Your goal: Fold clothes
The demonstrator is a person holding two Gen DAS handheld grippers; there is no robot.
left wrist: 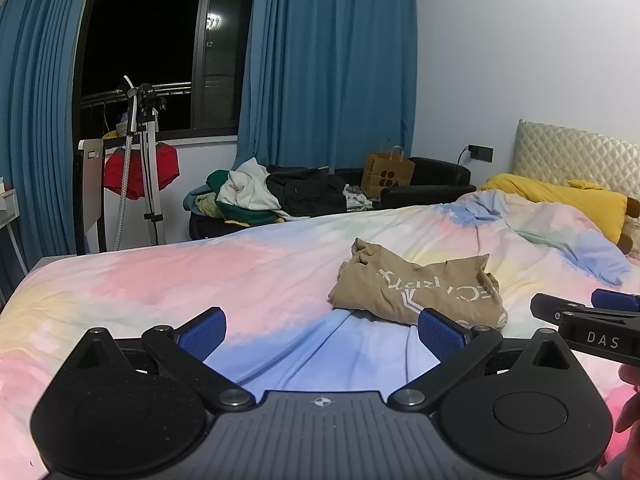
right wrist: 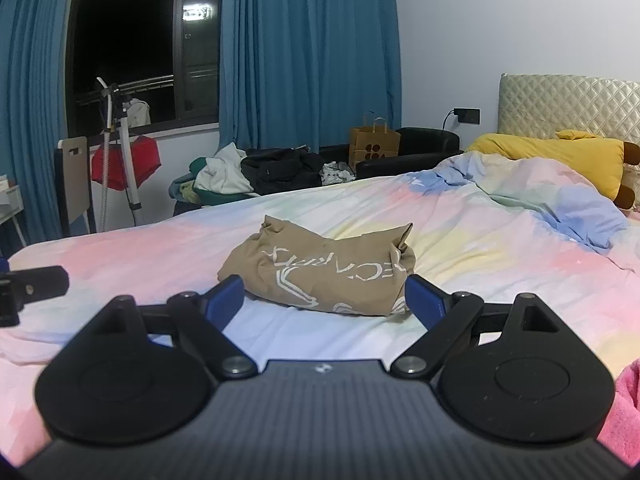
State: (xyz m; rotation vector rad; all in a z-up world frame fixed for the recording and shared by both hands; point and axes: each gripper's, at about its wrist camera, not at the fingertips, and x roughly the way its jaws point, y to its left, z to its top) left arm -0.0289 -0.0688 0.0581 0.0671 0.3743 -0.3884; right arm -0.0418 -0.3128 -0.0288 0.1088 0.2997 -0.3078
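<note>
A tan garment with white lettering [left wrist: 416, 290] lies folded in a compact bundle on the pastel bed cover [left wrist: 208, 276]. It also shows in the right wrist view [right wrist: 324, 268], straight ahead. My left gripper [left wrist: 322, 330] is open and empty, just short of the bundle and to its left. My right gripper [right wrist: 324, 300] is open and empty, its fingertips either side of the bundle's near edge, not touching it. The right gripper's tip shows at the right edge of the left wrist view [left wrist: 592, 320].
A yellow pillow [right wrist: 560, 160] and quilted headboard [right wrist: 568, 104] are at the far right. A black sofa piled with clothes [right wrist: 276, 172] and a paper bag [right wrist: 374, 146] stand beyond the bed. A garment steamer stand [left wrist: 140, 168] with a red cloth stands by the blue curtains.
</note>
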